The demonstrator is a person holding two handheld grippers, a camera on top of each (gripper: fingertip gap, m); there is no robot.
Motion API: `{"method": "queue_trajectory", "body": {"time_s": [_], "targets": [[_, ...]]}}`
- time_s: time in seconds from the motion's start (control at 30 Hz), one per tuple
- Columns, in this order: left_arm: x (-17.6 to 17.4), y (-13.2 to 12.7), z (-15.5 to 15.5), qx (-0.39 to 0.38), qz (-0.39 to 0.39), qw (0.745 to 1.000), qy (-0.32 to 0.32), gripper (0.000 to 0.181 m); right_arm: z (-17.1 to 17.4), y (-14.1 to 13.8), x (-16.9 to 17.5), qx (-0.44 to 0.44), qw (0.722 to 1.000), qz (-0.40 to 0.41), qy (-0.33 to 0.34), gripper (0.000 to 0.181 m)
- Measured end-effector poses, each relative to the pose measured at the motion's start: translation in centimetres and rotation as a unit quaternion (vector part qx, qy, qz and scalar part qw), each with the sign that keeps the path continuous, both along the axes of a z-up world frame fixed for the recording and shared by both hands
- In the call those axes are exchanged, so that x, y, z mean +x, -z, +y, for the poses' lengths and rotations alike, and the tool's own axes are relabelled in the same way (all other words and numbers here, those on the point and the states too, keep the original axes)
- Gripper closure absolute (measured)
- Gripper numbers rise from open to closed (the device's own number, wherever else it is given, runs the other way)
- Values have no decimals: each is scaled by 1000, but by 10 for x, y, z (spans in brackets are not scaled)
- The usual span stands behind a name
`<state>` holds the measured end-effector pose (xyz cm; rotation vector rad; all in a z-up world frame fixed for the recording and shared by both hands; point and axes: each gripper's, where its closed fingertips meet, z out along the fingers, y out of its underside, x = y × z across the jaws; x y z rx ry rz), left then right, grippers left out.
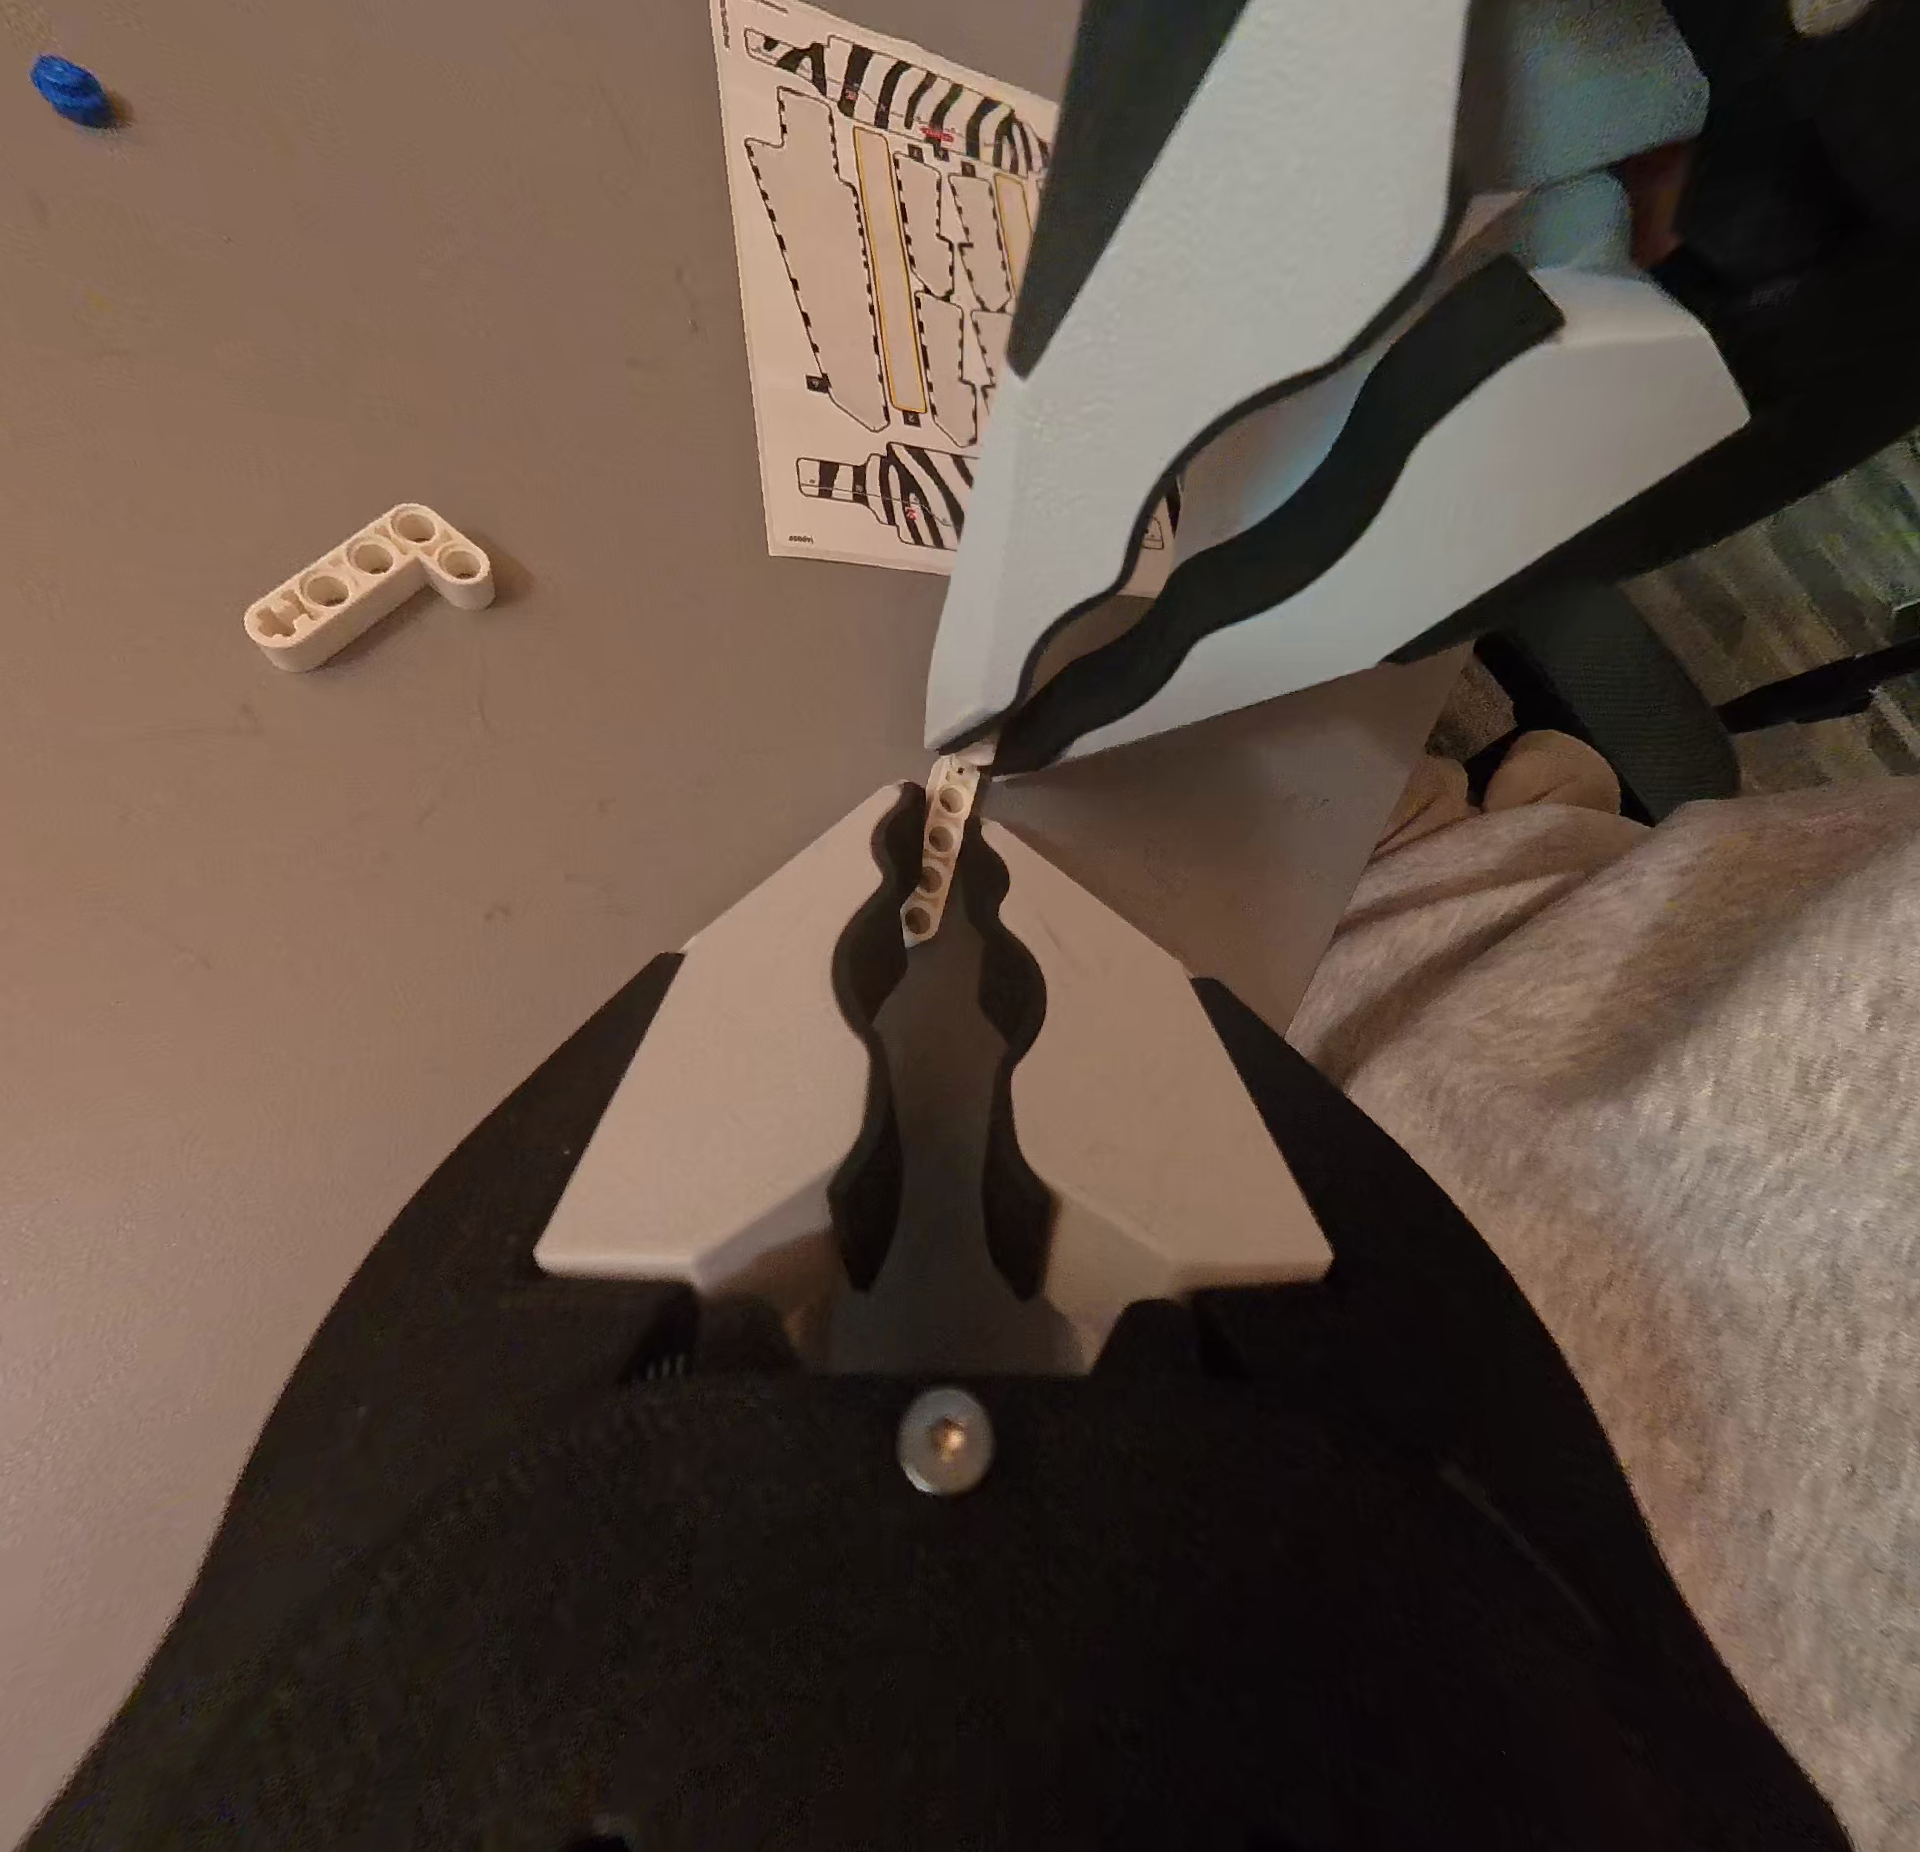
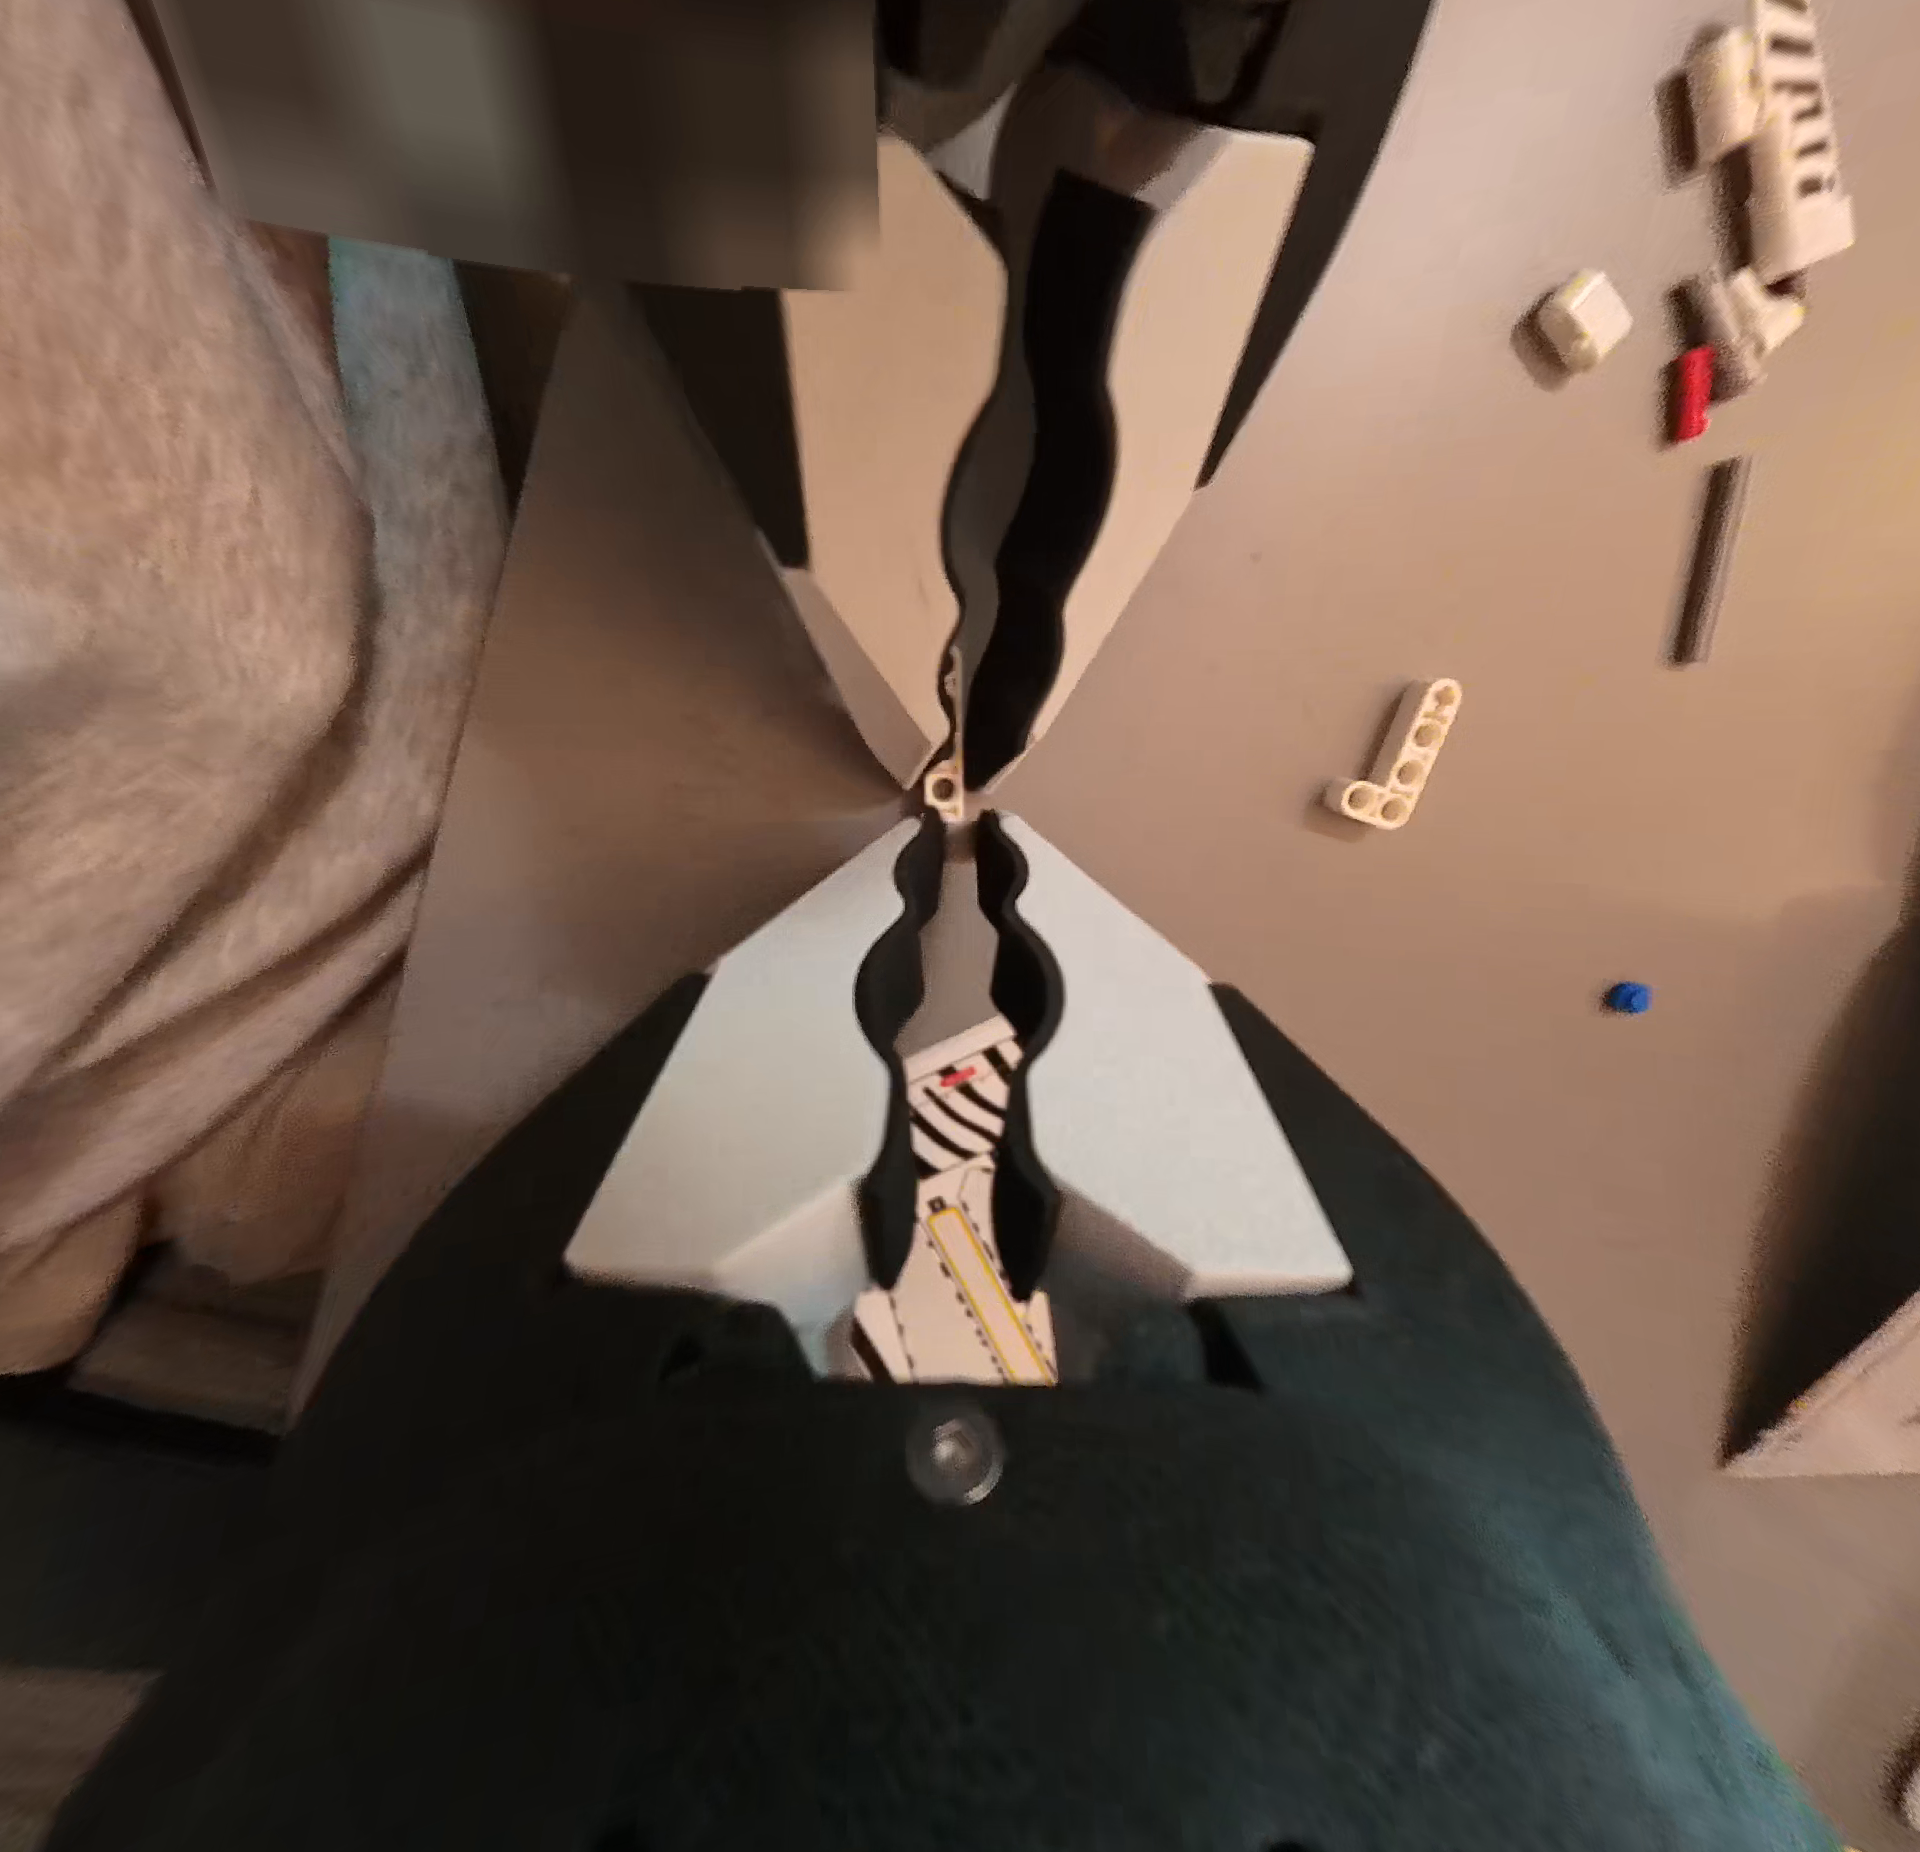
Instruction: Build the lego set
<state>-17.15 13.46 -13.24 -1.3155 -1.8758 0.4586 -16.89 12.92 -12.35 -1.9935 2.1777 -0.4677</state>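
Left gripper (image 1: pixel 940 815) clamping a white holed beam (image 1: pixel 938 857) between the black pads near the fingertips, beam running lengthwise along the fingers, far end sticking out past the tips. Held above the grey table (image 1: pixel 416 867), close to its near edge.

Right gripper (image 2: pixel 958 834) meeting it tip to tip from the opposite side. Jaws slightly parted in the right wrist view, beam end (image 2: pixel 943 787) sitting just beyond the tips; in the left wrist view the tips seeming to touch that end. Whether pinching it or only nearing it: cannot tell.

Lying loose on the table: white L-shaped beam (image 1: pixel 369 584), small blue piece (image 1: pixel 71 90), sticker sheet (image 1: pixel 883 275), cluster of white pieces (image 2: pixel 1756 140) with a red piece (image 2: pixel 1694 392) and a dark axle (image 2: pixel 1709 561) beside it.

Handling judgement: beam looking light, rigid, hard smooth plastic, so likely slipping or pivoting under a tip-only pinch. Better taking hold across the flat holed faces, well in from the end, leaving the end hole free for joining. Not looking fragile; misalignment seeming the main risk.
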Motion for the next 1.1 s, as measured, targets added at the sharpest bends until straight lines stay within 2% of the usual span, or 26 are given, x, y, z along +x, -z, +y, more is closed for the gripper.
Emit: {"method": "queue_trajectory", "body": {"time_s": [0.3,0.37,0.57,0.67,0.93,1.1], "targets": [[0,0,0,2,0,1000,-1,175,1,5,0,-85,993,34,-75,175],[0,0,0,4,1,1000,-2,174,1,5,-1,-52,998,17,-36,175],[0,0,0,5,1,1000,-2,175,1,5,0,-22,1000,16,-15,175],[0,0,0,3,0,1000,-3,175,1,6,0,26,998,7,49,175],[0,0,1,-5,0,1000,1,175,1,3,-3,42,992,-32,118,173],[0,0,2,-1,0,1000,3,175,3,3,-3,7,997,-17,78,175]]}}
